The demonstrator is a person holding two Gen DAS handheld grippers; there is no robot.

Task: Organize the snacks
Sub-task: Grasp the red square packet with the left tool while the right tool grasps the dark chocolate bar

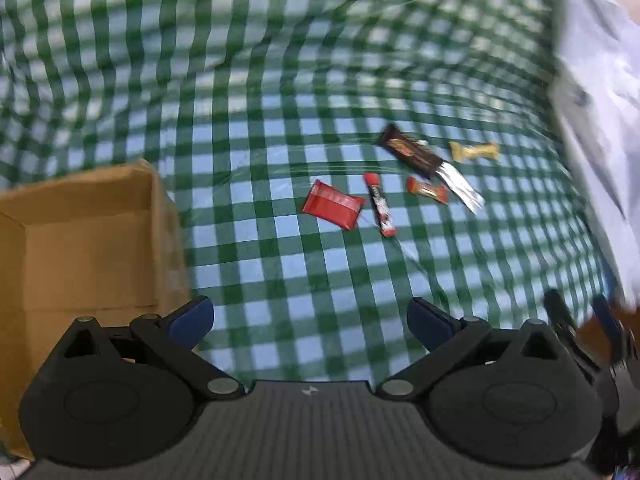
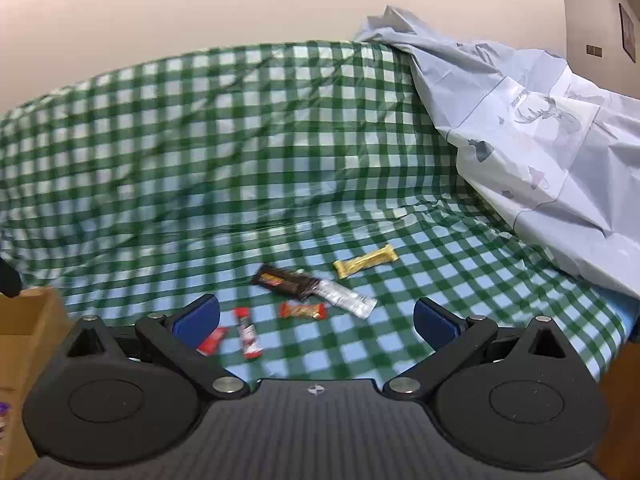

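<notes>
Several snacks lie on the green checked cloth: a red packet, a thin red-and-white bar, a small orange bar, a dark brown bar, a silver wrapper and a yellow bar. My left gripper is open and empty, short of the snacks. My right gripper is open and empty, near the red packet, red-and-white bar, orange bar, brown bar, silver wrapper and yellow bar.
An open cardboard box stands left of the snacks; its corner shows in the right wrist view. A crumpled pale blue sheet covers the right side. The cloth rises behind the snacks. The other gripper is at the lower right.
</notes>
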